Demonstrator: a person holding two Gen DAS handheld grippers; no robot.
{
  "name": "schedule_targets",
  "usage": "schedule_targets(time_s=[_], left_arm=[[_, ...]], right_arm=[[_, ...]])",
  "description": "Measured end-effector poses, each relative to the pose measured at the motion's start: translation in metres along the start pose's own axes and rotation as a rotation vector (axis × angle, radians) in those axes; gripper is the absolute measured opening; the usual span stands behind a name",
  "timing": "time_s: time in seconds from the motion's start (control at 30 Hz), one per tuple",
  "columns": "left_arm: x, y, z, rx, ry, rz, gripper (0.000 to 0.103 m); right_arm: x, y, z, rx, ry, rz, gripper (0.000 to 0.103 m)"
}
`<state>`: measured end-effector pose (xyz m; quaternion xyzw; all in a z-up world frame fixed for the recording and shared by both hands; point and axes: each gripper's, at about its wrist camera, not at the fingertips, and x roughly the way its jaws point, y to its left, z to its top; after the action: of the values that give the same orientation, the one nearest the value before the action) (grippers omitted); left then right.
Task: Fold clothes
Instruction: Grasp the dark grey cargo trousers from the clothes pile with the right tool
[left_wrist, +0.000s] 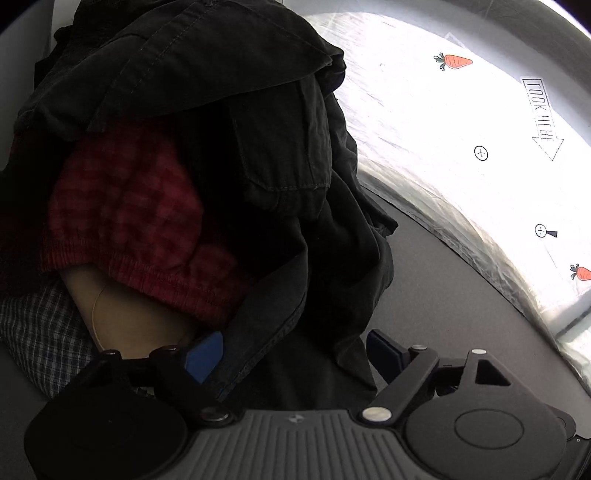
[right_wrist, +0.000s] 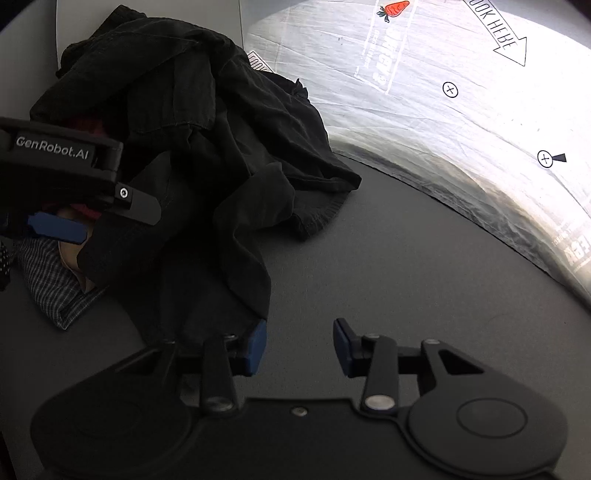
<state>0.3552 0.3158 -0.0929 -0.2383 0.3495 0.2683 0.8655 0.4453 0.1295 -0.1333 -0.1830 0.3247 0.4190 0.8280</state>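
Observation:
A heap of clothes lies on the grey table (right_wrist: 406, 277). A black garment (left_wrist: 221, 110) drapes over the top, and one fold of it runs down between the fingers of my left gripper (left_wrist: 295, 358). The jaws stand wide, and the pads do not visibly press the cloth. Under the black garment show a red checked piece (left_wrist: 125, 206), a tan piece (left_wrist: 136, 317) and a blue-white checked cloth (left_wrist: 40, 332). My right gripper (right_wrist: 300, 345) is open over bare table, its left pad (right_wrist: 258, 347) at a corner of the black garment (right_wrist: 221, 166). The left gripper's blue finger (right_wrist: 55, 227) reaches into the heap.
A white plastic sheet (left_wrist: 443, 110) printed with carrots, crosshair marks and a "LOOK HERE" arrow covers the table's far right side; it shows again in the right wrist view (right_wrist: 424, 74). A pale wall panel (right_wrist: 147, 11) stands behind the heap.

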Motion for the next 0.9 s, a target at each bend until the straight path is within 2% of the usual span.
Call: schedule_targets(time_s=[0.13,0.23,0.3,0.37,0.4,0.43,0.53,0.6,0.77,0.87,0.9], left_arm=[[0.007,0.014,0.010,0.030,-0.009,-0.010,0.078],[0.008,0.021,0.014,0.008,-0.013,0.013,0.078],[0.005,0.022,0.015,-0.005,-0.015,0.034,0.078],[-0.001,0.021,0.015,-0.004,-0.020,0.045,0.078],[-0.005,0.018,0.016,0.001,-0.024,0.048,0.078],[-0.011,0.015,0.015,0.014,-0.036,0.047,0.078],[-0.037,-0.004,0.011,0.056,-0.086,0.040,0.078],[-0.056,-0.018,0.005,0.075,-0.120,0.025,0.078],[-0.110,-0.062,-0.028,0.113,-0.166,-0.063,0.078],[-0.139,-0.095,-0.059,0.144,-0.168,-0.111,0.078],[-0.148,-0.107,-0.070,0.151,-0.158,-0.128,0.078]], right_arm=[[0.053,0.030,0.016,-0.128,-0.038,0.068,0.049],[0.088,0.044,0.026,-0.167,-0.054,0.056,0.050],[0.107,0.050,0.031,-0.162,-0.063,0.045,0.047],[0.119,0.051,0.033,-0.155,-0.048,0.027,0.018],[0.119,0.050,0.033,-0.153,-0.045,0.000,0.008],[0.114,0.046,0.031,-0.136,-0.054,-0.031,0.006],[0.081,0.023,0.022,-0.036,-0.090,-0.136,0.004],[0.045,0.004,0.010,0.023,-0.133,-0.245,0.004],[-0.080,-0.045,-0.037,0.030,-0.271,-0.582,0.004],[-0.166,-0.073,-0.077,0.015,-0.312,-0.819,0.004],[-0.196,-0.089,-0.094,0.047,-0.304,-0.899,0.004]])
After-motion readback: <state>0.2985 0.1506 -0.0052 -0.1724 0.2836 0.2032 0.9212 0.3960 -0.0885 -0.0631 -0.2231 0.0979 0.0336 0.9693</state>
